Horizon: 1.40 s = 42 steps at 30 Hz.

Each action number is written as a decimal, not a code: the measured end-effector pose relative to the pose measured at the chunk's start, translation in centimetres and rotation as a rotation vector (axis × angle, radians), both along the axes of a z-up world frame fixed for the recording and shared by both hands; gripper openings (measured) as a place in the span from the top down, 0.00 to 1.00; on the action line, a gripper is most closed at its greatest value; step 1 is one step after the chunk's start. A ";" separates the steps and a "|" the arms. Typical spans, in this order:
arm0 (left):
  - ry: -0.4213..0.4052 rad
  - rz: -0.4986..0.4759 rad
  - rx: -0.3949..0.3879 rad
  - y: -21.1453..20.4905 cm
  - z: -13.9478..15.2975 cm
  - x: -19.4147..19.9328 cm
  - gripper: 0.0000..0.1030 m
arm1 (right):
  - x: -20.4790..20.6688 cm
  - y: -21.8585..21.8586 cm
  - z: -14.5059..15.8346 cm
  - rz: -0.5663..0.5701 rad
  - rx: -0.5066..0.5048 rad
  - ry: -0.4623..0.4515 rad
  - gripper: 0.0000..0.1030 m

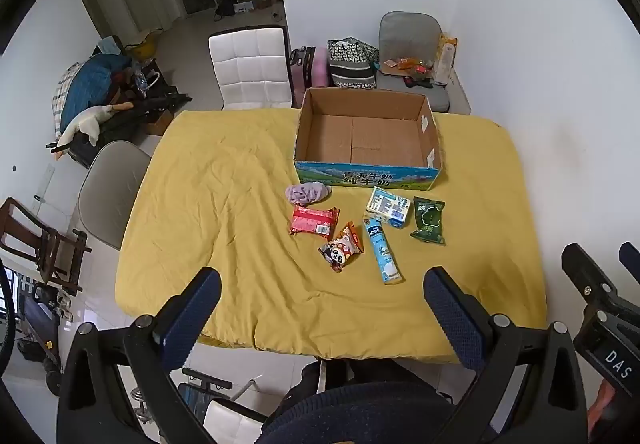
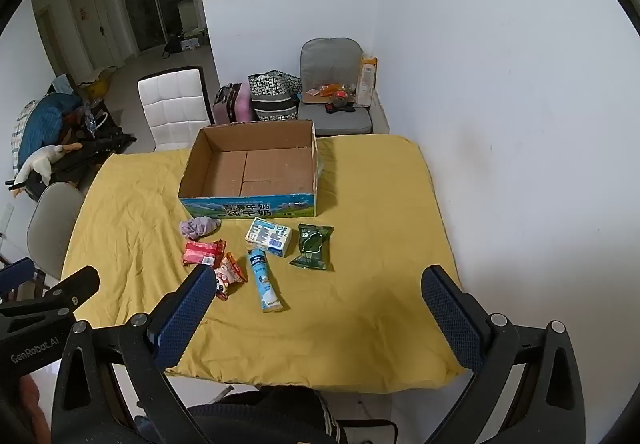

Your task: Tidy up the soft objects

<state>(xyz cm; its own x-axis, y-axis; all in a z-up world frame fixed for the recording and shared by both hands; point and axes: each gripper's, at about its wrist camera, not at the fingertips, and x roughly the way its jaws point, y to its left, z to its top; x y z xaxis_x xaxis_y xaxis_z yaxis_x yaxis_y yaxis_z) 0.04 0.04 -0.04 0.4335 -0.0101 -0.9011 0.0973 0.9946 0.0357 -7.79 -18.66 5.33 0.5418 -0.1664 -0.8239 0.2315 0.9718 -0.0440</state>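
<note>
An empty cardboard box [image 1: 366, 136] [image 2: 252, 168] stands on the yellow-covered table [image 1: 240, 204] [image 2: 380, 244]. In front of it lie a purple cloth [image 1: 307, 193] [image 2: 199, 227], a red packet [image 1: 314, 220] [image 2: 203, 252], a panda snack bag [image 1: 342, 247] [image 2: 229, 273], a blue tube [image 1: 382, 250] [image 2: 264, 280], a white carton [image 1: 388, 207] [image 2: 269, 236] and a green packet [image 1: 429, 220] [image 2: 314, 246]. My left gripper [image 1: 320, 284] hangs open above the table's near edge, nothing between its fingers. My right gripper [image 2: 320, 284] is open and empty too, on the right.
A white padded chair [image 1: 250, 68] [image 2: 174, 108] and a grey chair [image 1: 412, 60] [image 2: 334, 92] with bags stand behind the table. Another grey chair [image 1: 108, 188] sits at the left side. A white wall [image 2: 500, 84] runs along the right. Clutter fills the room's left.
</note>
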 end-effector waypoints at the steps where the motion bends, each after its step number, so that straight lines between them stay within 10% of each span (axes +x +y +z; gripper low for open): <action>1: 0.003 0.001 -0.002 0.0 -0.1 0.1 0.00 | -0.1 0.0 0.0 0.001 0.002 -0.020 0.00; 42: -0.044 0.003 0.000 -0.4 0.8 -0.6 0.00 | -0.5 -0.6 0.4 -0.003 0.016 0.001 0.00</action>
